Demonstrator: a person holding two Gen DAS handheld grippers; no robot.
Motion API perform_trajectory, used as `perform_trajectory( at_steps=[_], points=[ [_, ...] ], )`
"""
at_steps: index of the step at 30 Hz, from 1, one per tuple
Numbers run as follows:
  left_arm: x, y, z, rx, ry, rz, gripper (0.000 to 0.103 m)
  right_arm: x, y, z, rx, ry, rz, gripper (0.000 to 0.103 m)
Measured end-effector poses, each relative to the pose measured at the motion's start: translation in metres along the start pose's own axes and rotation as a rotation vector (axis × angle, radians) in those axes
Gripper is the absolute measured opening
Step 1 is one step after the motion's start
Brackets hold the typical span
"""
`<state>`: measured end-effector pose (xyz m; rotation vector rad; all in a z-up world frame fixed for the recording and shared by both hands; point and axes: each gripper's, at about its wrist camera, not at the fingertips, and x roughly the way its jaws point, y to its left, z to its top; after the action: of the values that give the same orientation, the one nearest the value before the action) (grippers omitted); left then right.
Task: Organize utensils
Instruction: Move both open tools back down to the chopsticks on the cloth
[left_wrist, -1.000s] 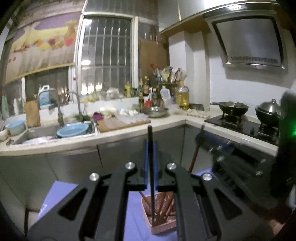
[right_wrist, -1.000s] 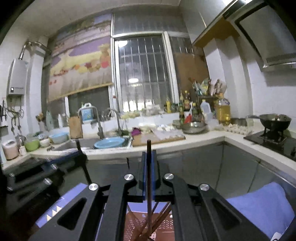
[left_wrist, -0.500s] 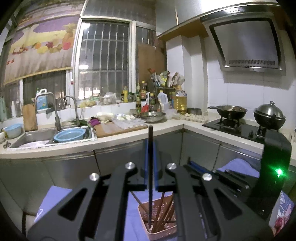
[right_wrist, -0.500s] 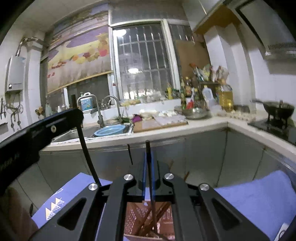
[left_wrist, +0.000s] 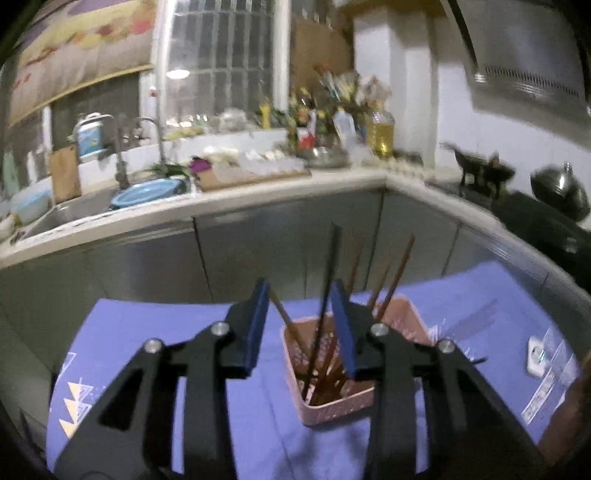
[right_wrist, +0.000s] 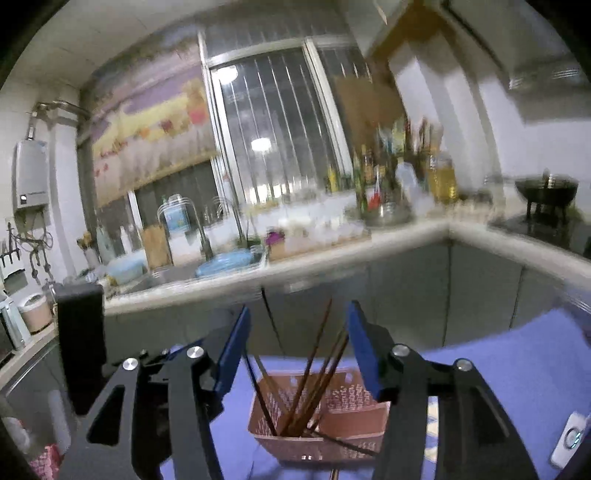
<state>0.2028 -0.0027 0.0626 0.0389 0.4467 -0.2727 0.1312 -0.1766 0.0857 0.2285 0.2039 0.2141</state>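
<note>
A pink slotted basket stands on the purple cloth and holds several brown chopsticks. My left gripper hangs just above it, jaws opening. A dark chopstick stands loose in the basket between the jaws, close to the right blue pad. In the right wrist view the same basket sits below my right gripper, whose jaws are also opening. A thin dark chopstick leans left between the blue pads without touching either. Brown chopsticks fan out of the basket.
The purple cloth covers the table. A small white device lies at its right. The left gripper's black body rises at the left of the right wrist view. Behind run steel cabinets, a counter with a sink, and a wok.
Both grippers were shut on a dark chopstick and now stand open, the chopsticks left in the basket. The left gripper sank toward the basket; the right one shifted sideways.
</note>
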Motion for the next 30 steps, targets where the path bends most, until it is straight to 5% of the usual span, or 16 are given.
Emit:
perform_trajectory(
  at_steps=[5,9,16,19,24,30],
  points=[
    [-0.07,0.021,0.004,-0.093,-0.115,-0.043,0.039,-0.074,-0.005,-0.002,0.064,-0.114,0.079,0.055],
    [-0.106,0.022,-0.035,-0.084,-0.123,-0.064,0.039,-0.113,-0.01,-0.047,0.046,-0.08,0.096,0.053],
    [-0.073,-0.012,-0.169,-0.016,0.229,-0.009,0.039,-0.091,-0.035,-0.199,0.102,0.445,-0.034,0.027],
    [-0.06,-0.028,-0.208,0.018,0.335,-0.002,0.039,-0.085,-0.041,-0.238,0.15,0.586,-0.054,0.025],
    [-0.059,-0.037,-0.244,0.051,0.405,0.046,0.039,-0.092,-0.029,-0.244,0.107,0.606,-0.047,0.025],
    [-0.059,-0.025,-0.245,0.027,0.413,0.114,0.039,-0.085,-0.026,-0.247,0.097,0.624,-0.038,0.025]
  ],
)
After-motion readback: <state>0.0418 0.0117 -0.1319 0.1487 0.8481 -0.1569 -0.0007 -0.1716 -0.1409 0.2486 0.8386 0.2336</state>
